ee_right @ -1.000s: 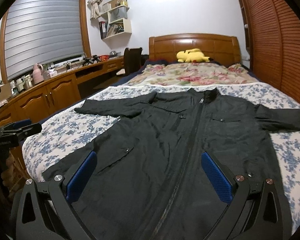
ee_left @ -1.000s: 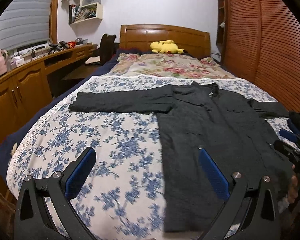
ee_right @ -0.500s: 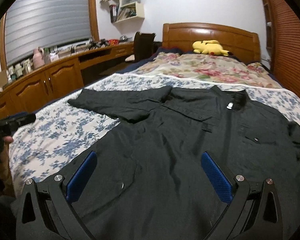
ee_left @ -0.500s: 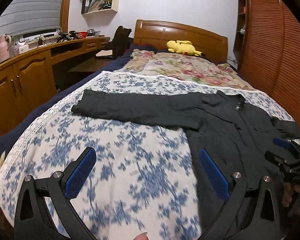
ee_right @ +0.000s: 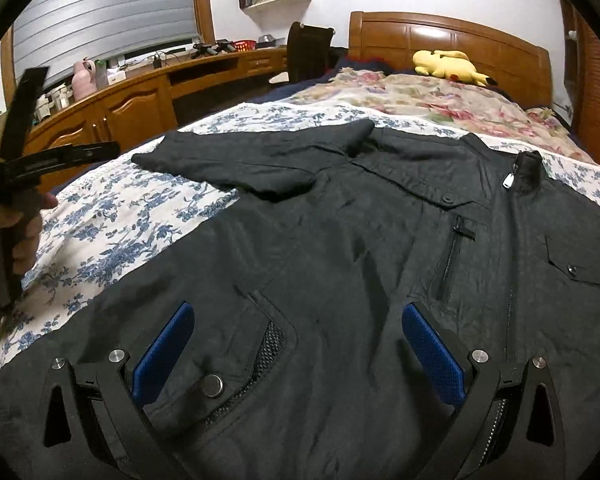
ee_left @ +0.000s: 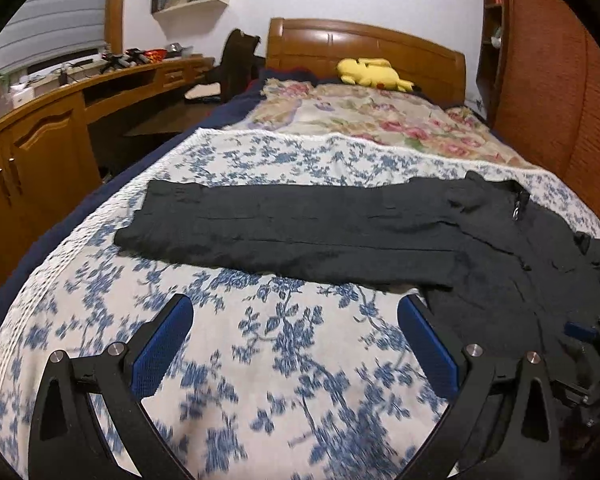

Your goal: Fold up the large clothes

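A large black jacket [ee_right: 360, 248] lies flat, front up, on the blue-flowered bedspread [ee_left: 268, 344]. Its left sleeve [ee_left: 284, 232] stretches out to the left across the bed. My left gripper [ee_left: 294, 340] is open and empty, low over the bedspread just in front of that sleeve. My right gripper [ee_right: 296, 344] is open and empty, close over the jacket's lower front by a snap pocket [ee_right: 220, 376]. The left gripper also shows in the right wrist view [ee_right: 32, 160], and the right gripper at the right edge of the left wrist view [ee_left: 592, 344].
A wooden headboard [ee_left: 364, 52] with a yellow plush toy [ee_left: 374, 74] stands at the far end of the bed. A wooden desk with cabinets [ee_left: 40, 136] runs along the left. Slatted wooden wardrobe doors [ee_left: 560, 92] line the right. A dark chair [ee_right: 308, 52] stands by the desk.
Both grippers have moved forward and lower towards the bed. The left one has swung left, onto the outstretched sleeve. The right one has come close over the jacket's front.
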Available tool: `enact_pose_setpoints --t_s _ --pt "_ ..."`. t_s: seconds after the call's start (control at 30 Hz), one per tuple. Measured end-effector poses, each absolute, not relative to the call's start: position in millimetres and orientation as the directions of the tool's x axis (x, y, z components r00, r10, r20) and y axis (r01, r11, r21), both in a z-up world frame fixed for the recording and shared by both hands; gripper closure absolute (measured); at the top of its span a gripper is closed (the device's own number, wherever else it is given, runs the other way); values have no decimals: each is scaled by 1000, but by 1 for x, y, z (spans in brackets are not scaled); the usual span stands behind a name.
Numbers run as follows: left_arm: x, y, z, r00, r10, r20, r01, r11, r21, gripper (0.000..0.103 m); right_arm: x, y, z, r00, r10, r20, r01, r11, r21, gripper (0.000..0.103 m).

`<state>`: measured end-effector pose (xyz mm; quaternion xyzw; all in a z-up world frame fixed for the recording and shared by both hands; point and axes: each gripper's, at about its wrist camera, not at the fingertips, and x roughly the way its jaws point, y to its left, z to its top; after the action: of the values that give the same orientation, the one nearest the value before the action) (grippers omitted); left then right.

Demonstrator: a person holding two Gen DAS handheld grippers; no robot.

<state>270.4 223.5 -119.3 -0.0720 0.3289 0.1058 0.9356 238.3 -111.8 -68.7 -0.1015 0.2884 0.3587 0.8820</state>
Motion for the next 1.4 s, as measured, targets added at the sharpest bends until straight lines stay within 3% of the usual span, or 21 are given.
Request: enact_pose_setpoints --t_s 0.13,0.27,0.5,0.63,0.7,0.77,0.93,1.07,1.1,1.4 --pt "296 237 -128 743 137 -656 -236 970 -65 12 237 -116 -66 573 572 -587 -690 724 31 0" --pt "321 258 -142 712 109 -694 -257 960 -113 31 243 -108 -64 578 567 -586 -686 727 27 0" --pt "348 299 -179 630 66 -774 -372 900 -226 36 253 -91 -67 578 564 -590 -684 729 27 0" --pt "352 304 -186 627 41 -778 -383 886 -262 37 265 -80 -71 578 563 -591 -685 728 23 0" --pt "356 305 -185 637 23 -771 -370 886 -279 49 265 -81 -70 577 564 -591 -685 728 25 0" --pt "363 305 -184 637 4 -771 -359 886 -292 55 265 -81 -71 576 564 -591 -685 728 28 0" --pt "382 309 -179 633 6 -774 -366 883 -293 58 265 -83 -72 577 565 -590 -684 729 30 0" --pt "388 306 -172 635 28 -772 -358 896 -262 95 265 -84 -73 575 568 -589 -684 729 35 0" --pt "389 304 -169 638 31 -770 -352 900 -256 99 265 -84 -73 575 568 -589 -683 729 36 0" --pt "380 231 -89 737 38 -675 -191 970 -153 103 265 -89 -73 577 573 -583 -674 737 57 0"
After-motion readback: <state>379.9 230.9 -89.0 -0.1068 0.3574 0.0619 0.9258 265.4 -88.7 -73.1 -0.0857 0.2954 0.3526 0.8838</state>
